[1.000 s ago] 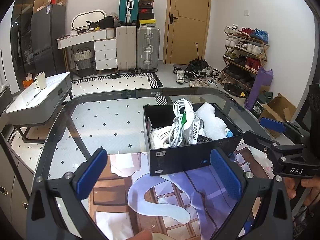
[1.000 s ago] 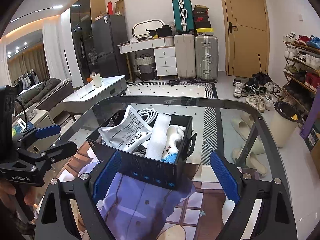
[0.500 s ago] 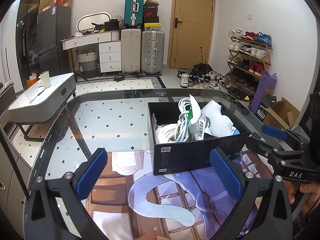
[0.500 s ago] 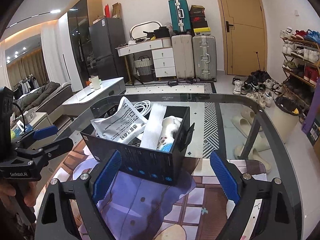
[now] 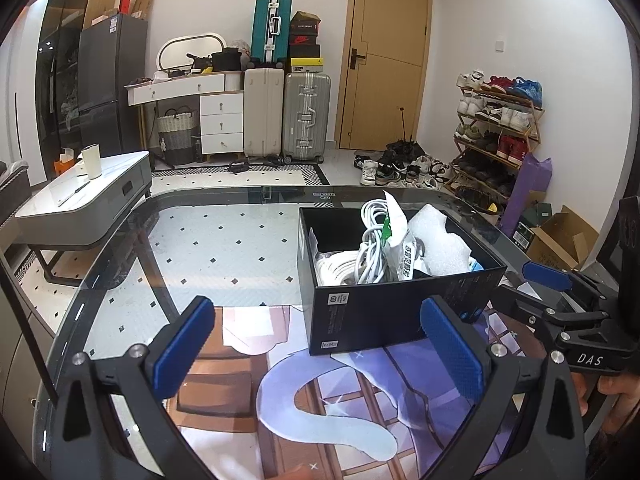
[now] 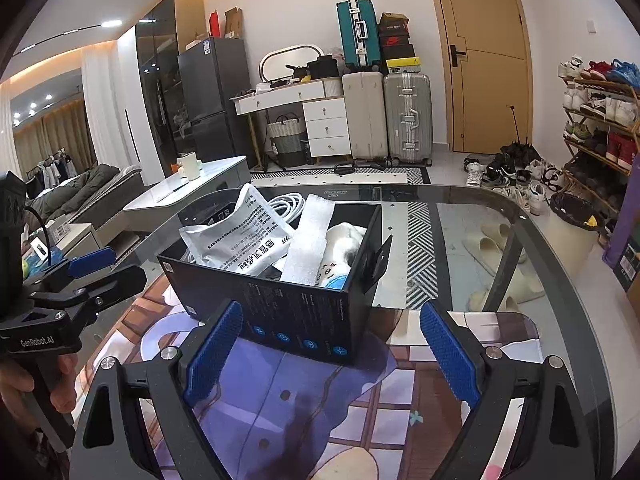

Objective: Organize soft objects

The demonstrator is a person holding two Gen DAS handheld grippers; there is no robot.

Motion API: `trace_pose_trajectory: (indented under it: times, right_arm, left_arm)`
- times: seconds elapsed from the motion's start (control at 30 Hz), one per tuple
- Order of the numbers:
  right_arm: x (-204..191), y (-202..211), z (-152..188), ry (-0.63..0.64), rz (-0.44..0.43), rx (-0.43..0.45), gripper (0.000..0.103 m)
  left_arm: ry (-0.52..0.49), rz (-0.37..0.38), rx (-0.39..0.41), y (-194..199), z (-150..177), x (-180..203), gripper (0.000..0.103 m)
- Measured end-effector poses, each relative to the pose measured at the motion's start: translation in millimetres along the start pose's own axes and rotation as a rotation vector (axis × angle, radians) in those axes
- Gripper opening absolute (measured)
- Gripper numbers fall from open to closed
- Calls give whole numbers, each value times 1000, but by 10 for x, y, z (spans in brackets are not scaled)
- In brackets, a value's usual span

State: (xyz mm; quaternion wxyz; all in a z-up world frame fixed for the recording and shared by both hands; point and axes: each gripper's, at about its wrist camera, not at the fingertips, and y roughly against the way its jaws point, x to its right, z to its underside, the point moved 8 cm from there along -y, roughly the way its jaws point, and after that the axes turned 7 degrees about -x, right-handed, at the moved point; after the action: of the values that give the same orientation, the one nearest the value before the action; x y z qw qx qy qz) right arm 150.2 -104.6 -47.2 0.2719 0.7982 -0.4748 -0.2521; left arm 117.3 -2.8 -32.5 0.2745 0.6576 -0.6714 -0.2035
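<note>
My left gripper point(image 5: 316, 354) and right gripper point(image 6: 334, 354) both hang spread wide and empty, just short of the black box point(image 5: 394, 314). Inside it lie the white cable point(image 5: 370, 240), printed pouch point(image 6: 240, 236) and foam sheet point(image 6: 312, 244). This fits either unpacking or a finished pack, so I can't name the next move.

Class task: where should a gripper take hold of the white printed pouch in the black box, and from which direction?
Grip the white printed pouch by its raised upper corner, coming from above. It leans tilted on the other contents of the black box, its top edge above the rim, so that corner looks free to pinch.
</note>
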Motion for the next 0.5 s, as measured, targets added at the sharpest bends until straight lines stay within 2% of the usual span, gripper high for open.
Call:
trace_pose_trajectory:
  times: [0.5]
  right_arm:
    - [-57, -55, 39, 38, 35, 13, 92]
  left_arm:
    - [-5, 5, 27, -39, 48, 43, 103]
